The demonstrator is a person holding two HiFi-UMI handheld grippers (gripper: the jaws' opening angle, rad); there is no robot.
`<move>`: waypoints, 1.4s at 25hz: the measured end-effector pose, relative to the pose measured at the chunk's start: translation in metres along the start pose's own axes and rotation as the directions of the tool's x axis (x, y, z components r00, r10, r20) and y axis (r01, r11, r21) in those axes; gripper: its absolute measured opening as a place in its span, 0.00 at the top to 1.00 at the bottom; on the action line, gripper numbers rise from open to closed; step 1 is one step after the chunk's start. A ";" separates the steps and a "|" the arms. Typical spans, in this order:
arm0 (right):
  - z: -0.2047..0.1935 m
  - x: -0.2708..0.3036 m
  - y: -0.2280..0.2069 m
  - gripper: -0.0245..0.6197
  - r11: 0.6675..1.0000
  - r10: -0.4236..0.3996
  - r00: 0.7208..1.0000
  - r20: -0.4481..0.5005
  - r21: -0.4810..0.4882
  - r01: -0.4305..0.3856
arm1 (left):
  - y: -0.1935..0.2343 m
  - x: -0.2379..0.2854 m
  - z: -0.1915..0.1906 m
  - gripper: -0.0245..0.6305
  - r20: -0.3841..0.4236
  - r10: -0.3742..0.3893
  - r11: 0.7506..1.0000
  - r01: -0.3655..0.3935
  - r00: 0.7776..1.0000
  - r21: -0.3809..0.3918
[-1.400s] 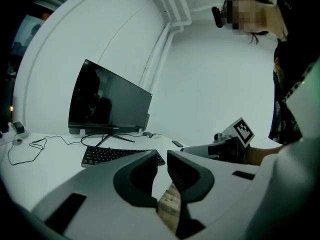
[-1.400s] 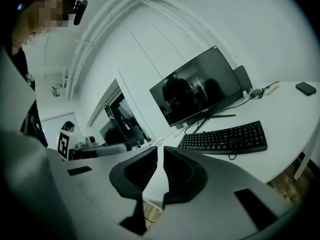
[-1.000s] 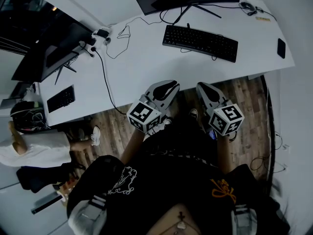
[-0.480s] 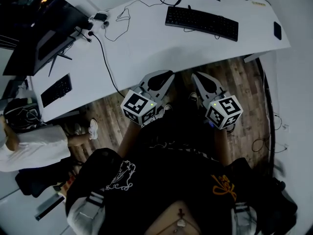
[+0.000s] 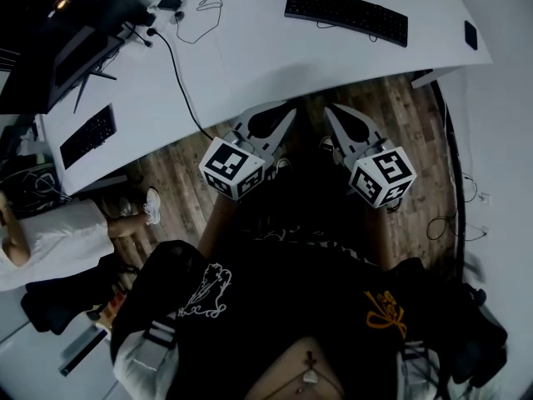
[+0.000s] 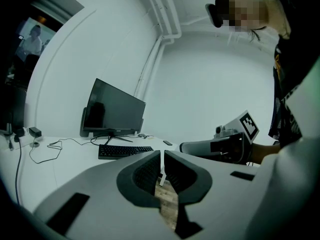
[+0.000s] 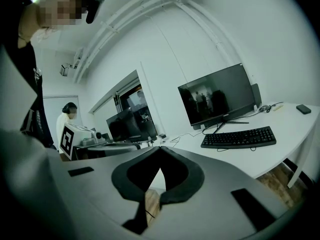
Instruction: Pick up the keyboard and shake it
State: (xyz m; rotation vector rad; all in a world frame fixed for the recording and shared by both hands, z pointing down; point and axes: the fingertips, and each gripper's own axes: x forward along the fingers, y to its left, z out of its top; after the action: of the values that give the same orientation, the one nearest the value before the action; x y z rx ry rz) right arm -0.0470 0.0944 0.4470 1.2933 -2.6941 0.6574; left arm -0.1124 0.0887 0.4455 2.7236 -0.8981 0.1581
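A black keyboard lies on the white desk, far side, in front of a monitor; it also shows in the left gripper view and the right gripper view. My left gripper and right gripper hang side by side over the wood floor, just short of the desk's front edge and well away from the keyboard. The left gripper's jaws are shut with nothing between them. The right gripper is shut and empty too.
A monitor stands behind the keyboard. A black cable runs across the desk and over its front edge. A second keyboard lies at the desk's left end, a small black device at its right. A seated person is at the left.
The head view has tilted, so the desk and keyboard sit higher in the frame. Both grippers have stayed side by side near the desk's front edge.
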 end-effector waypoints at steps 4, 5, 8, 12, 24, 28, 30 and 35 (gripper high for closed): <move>-0.002 -0.005 0.010 0.94 1.000 -0.012 1.000 0.019 -0.020 0.012 | -0.009 -0.008 -0.002 0.91 0.007 -0.022 1.000 0.022 1.000 0.007; -0.003 -0.006 0.011 0.94 1.000 -0.015 1.000 0.025 -0.025 0.015 | -0.011 -0.009 -0.003 0.90 0.010 -0.028 1.000 0.027 1.000 0.009; -0.007 -0.008 0.016 0.94 0.999 -0.022 0.999 0.031 -0.031 0.023 | -0.015 -0.013 -0.006 0.90 0.010 -0.037 0.999 0.037 0.999 0.013; -0.012 -0.008 0.020 0.94 0.999 -0.022 0.999 0.026 -0.025 0.023 | -0.018 -0.017 -0.010 0.91 0.004 -0.047 0.999 0.047 0.999 0.018; -0.011 -0.002 0.021 0.94 0.999 -0.030 0.999 0.024 -0.042 0.031 | -0.016 -0.016 -0.010 0.90 -0.012 -0.068 0.996 0.069 0.998 0.049; -0.008 0.000 0.019 0.94 0.998 -0.035 0.999 0.025 -0.047 0.037 | -0.015 -0.014 -0.008 0.91 -0.012 -0.076 0.996 0.077 0.997 0.052; -0.007 0.000 0.017 0.94 0.998 -0.039 0.999 0.023 -0.048 0.040 | -0.014 -0.012 -0.007 0.91 -0.013 -0.080 0.995 0.080 0.997 0.053; -0.005 0.002 0.014 0.94 0.997 -0.045 0.999 0.017 -0.055 0.046 | -0.013 -0.009 -0.005 0.91 -0.012 -0.085 0.995 0.086 0.996 0.053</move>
State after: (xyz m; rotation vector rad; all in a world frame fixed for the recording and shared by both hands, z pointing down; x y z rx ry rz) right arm -0.0598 0.1027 0.4468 1.3473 -2.6667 0.5661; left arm -0.1122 0.1053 0.4461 2.8025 -0.7835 0.1814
